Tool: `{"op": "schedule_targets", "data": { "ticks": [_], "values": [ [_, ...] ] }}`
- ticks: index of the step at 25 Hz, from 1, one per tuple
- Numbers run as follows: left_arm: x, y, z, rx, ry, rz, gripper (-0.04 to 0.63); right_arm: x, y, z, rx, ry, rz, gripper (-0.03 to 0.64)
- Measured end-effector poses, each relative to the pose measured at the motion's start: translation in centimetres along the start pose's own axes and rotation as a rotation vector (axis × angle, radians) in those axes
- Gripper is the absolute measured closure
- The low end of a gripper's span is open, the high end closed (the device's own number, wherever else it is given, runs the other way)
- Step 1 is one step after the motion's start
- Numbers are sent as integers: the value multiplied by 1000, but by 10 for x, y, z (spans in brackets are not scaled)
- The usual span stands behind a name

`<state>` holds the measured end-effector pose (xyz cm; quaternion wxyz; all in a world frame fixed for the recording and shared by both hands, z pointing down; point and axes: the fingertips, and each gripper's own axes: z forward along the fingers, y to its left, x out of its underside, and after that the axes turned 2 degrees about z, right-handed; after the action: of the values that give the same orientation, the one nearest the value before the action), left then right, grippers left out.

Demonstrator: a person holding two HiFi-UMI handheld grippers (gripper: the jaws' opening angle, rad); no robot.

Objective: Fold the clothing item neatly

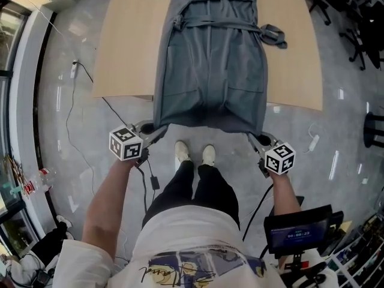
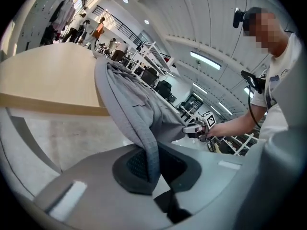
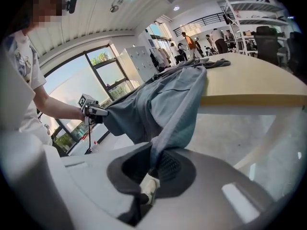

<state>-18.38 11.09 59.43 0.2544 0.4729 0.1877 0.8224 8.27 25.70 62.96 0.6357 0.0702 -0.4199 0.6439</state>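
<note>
Grey cloth is clamped in both hand-held grippers, just off the desk's (image 1: 123, 53) near edge. The left hand-held gripper (image 1: 152, 134) is shut on the left corner of the garment's (image 1: 210, 65) hem. In the left gripper view a fold of the fabric runs down between its dark pads (image 2: 132, 164), which press on it from both sides. The right hand-held gripper (image 1: 255, 138) is shut on the hem's right corner in the same way, and in its own view the cloth rises out of the pinched pads (image 3: 168, 166) toward the desk. The hem is stretched between the 2 grippers, held clear of the desk's near edge and above the floor (image 1: 60, 119).

Below that edge, between the 2 grippers, the person's white shoes (image 1: 192, 153) stand on the floor.

Past the held hem, the garment passes over the desk's near edge and lies lengthwise down the middle of the light wooden top, reaching toward its far side. Bare wood shows to the left and right of it. A belt (image 1: 216, 23) of the same grey crosses the garment at the waist, and its bunched end rests on the desk just right of the cloth.

Well beyond the desk's far side, several people (image 2: 98, 28) stand in the background, too small to describe.
</note>
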Motion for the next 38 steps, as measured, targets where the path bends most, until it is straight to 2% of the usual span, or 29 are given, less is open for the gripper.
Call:
{"op": "schedule_targets", "data": {
  "ticks": [6,12,19,25,34,38],
  "values": [
    [7,-38,-25,101,5,15,584,-6,36,-31,-69,-31,-10,609],
    [-10,-59,-60,139,-14,82,584,-42,73,-61,-140,-74,-60,609],
    [-68,-67,-72,191,-115,151,584,-108,83,-85,-214,-174,-83,609],
    [-122,-70,-83,228,-205,183,584,-167,78,-105,-208,-281,-112,609],
    [-177,-74,-112,203,-274,252,584,-220,95,-122,-215,-364,-190,609],
    [-210,-68,-117,209,-315,244,584,-255,88,-123,-238,-395,-212,609]
  ]
}}
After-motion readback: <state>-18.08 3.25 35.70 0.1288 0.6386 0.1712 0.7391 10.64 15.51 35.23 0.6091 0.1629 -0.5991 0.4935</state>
